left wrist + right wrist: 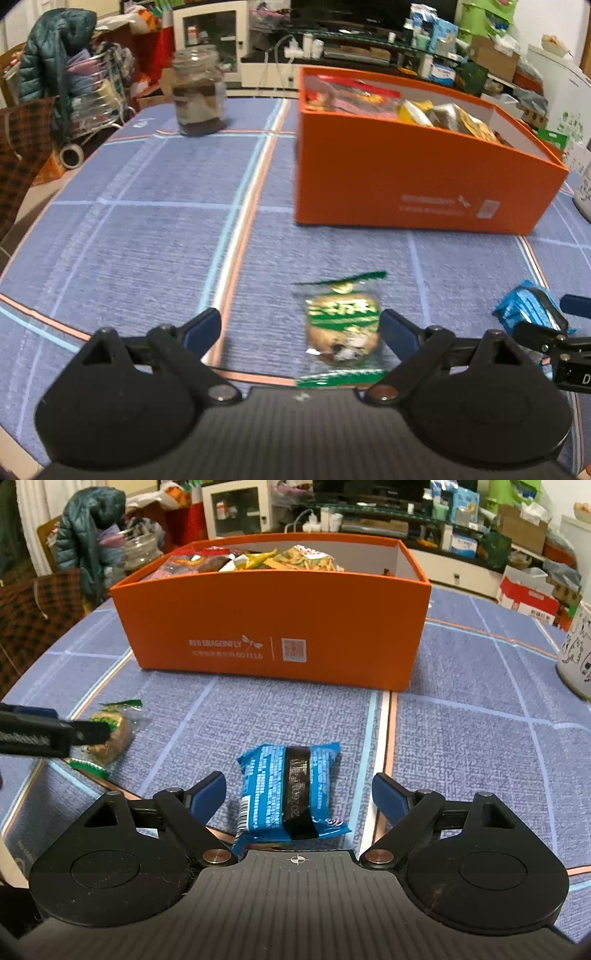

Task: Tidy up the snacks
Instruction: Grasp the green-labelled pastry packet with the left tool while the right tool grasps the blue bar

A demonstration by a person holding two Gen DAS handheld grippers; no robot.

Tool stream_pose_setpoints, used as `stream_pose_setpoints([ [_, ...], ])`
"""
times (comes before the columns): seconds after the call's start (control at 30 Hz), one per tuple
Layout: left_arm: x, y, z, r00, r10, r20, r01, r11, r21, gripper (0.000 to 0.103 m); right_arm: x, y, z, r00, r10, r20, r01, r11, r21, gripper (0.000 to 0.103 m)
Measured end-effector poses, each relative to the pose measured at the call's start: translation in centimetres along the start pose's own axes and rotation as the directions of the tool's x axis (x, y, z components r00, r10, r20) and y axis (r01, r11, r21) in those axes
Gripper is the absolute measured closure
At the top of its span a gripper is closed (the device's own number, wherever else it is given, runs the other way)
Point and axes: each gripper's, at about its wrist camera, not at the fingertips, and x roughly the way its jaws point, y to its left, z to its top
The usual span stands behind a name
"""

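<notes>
An orange box (424, 177) holding several snack packets stands on the blue checked tablecloth; it also shows in the right wrist view (273, 627). My left gripper (301, 328) is open, low over the cloth, with a green-wrapped cookie packet (341, 325) lying between its fingers near the right one. My right gripper (299, 794) is open around a blue snack packet (291, 794) that lies on the cloth. The blue packet (524, 308) and right gripper show at the right of the left wrist view. The cookie packet (110, 731) and left gripper show at the left of the right wrist view.
A glass jar (199, 96) with dark contents stands at the table's far left. A white patterned cup (576, 657) stands at the right edge. Beyond the table are a jacket on a chair (55, 55), a cabinet and cluttered shelves.
</notes>
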Motion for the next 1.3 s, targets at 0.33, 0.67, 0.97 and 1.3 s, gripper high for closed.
stream_pose_setpoints([
  [0.33, 1.0, -1.8, -0.4, 0.999, -0.040, -0.025, 0.040, 0.999, 0.014, 0.011, 1.1, 0.6, -0.3, 0.999, 0.014, -0.043, -0.015, 1.000, -0.024, 0.029],
  [0.67, 2.7, -3.4, -0.4, 1.000, -0.013, -0.024, 0.014, 0.999, 0.048, 0.011, 1.2, 0.7, -0.4, 0.999, -0.008, -0.035, 0.006, 0.999, -0.035, 0.030],
  [0.97, 1.8, -3.4, -0.3, 0.999, -0.052, -0.004, 0.052, 0.997, 0.049, 0.054, 0.6, 0.9, -0.1, 0.999, -0.023, -0.036, 0.023, 1.000, -0.014, 0.067],
  [1.3, -0.2, -3.1, 0.4, 0.992, -0.118, 0.035, 0.116, 0.992, 0.056, 0.056, -0.6, 0.7, 0.5, 1.000, -0.020, 0.005, 0.020, 1.000, -0.008, 0.067],
])
